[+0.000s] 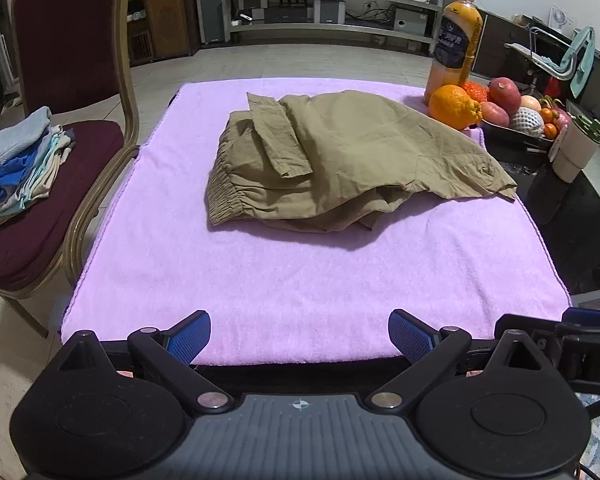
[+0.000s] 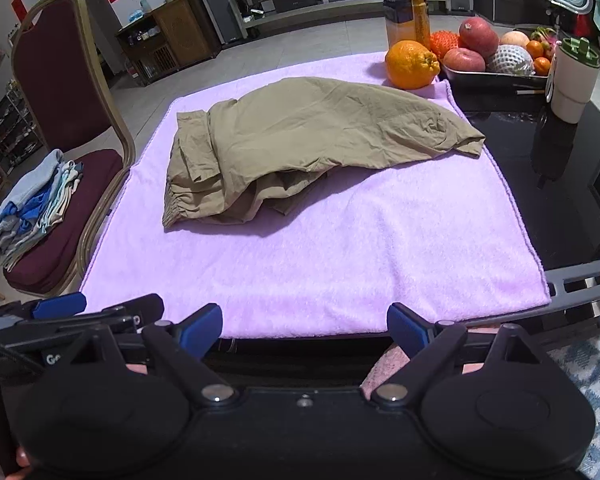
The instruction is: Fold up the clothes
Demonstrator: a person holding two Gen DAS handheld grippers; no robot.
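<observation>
A dark tray (image 2: 496,77) is sitting at the far right of the table, holding red apples (image 2: 478,36), a white fruit in a foam net (image 2: 510,60), small oranges and some pinkish fruit that is half hidden behind the rest. A big orange (image 2: 412,65) is lying just outside the tray on the corner of the lilac towel (image 1: 300,280), and a tall bottle of orange juice (image 1: 456,44) is standing right behind it; its dark label is carrying pale writing too small and curved for me to read, and its top is cut off in the right wrist view. A cream tumbler with a green lid (image 2: 574,80) is standing on the black table (image 2: 560,200) to the right of the tray. The khaki trousers (image 1: 332,160) are lying loosely bunched on the far half of the towel, gathered waistband toward the left, one leg draped across toward the fruit. On the maroon chair (image 1: 52,168) at the left a pile of folded clothes (image 1: 24,160) in blue, white and pale green is resting on the seat. Red banners are hanging on the far wall, possibly with characters, though they are blurred. The left gripper (image 1: 299,338) and the right gripper (image 2: 305,326) are both hovering at the near edge of the towel, jaws spread wide and gripping nothing, well apart from the trousers.
</observation>
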